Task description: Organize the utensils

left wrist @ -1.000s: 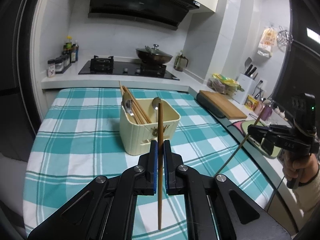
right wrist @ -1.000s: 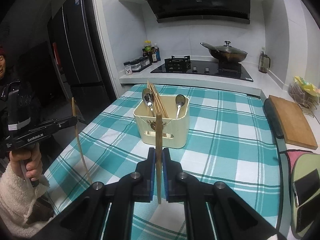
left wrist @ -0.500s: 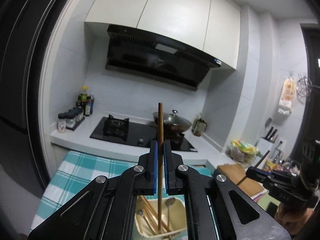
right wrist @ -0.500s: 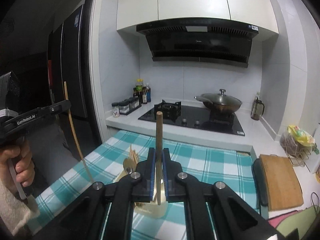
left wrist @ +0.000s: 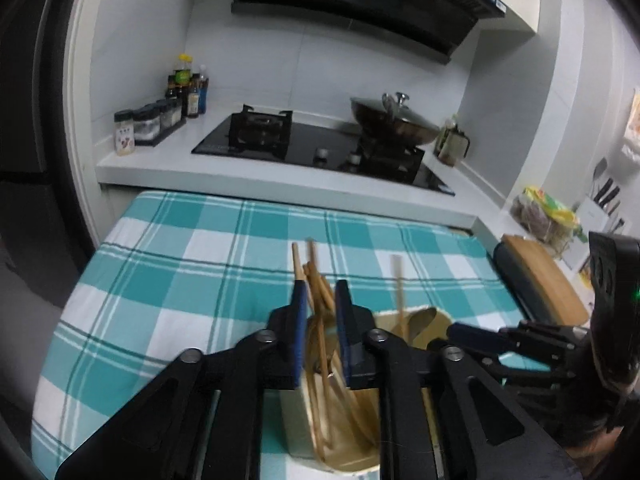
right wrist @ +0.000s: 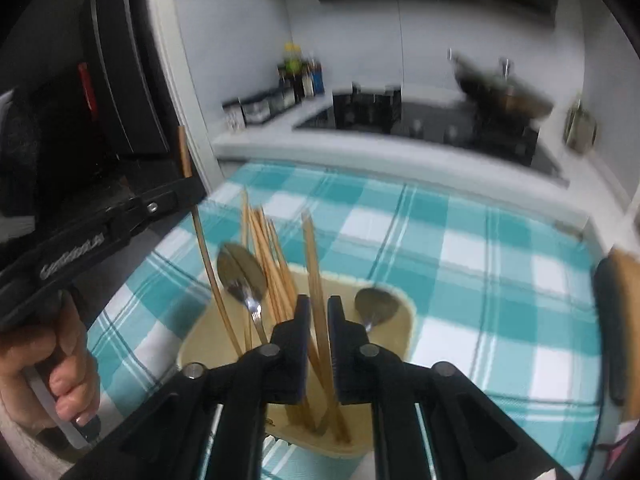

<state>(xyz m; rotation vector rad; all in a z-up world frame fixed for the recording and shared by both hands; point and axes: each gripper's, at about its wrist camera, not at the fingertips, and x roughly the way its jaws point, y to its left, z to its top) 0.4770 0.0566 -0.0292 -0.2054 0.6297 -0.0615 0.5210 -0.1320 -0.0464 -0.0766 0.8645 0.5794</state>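
A cream utensil holder [right wrist: 404, 320] stands on the checked tablecloth, with several wooden chopsticks [right wrist: 268, 256] and two metal spoons [right wrist: 242, 276] in it. My right gripper [right wrist: 319, 305] hovers just over the holder. Its jaws are opening, and one chopstick [right wrist: 314, 264] stands loose between them with its lower end in the holder. My left gripper [left wrist: 321, 294] is above the same holder [left wrist: 296, 432] and its jaws are also opening. Chopsticks [left wrist: 318, 280] show in the gap and neither pad presses them. The left gripper [right wrist: 160, 200] also appears in the right wrist view, a thin chopstick [right wrist: 206, 256] running past it down into the holder.
A teal checked cloth [left wrist: 180, 260] covers the table. Behind it is a white counter with a black hob [left wrist: 304, 148], a lidded wok [left wrist: 394, 120] and spice jars [left wrist: 148, 124]. A wooden cutting board [left wrist: 544, 276] lies at the right. A person's hand [right wrist: 68, 360] holds the left gripper's handle.
Both grippers came forward and down over the holder. Their jaws, shut on a chopstick each, have parted, and the two chopsticks now stand in the holder.
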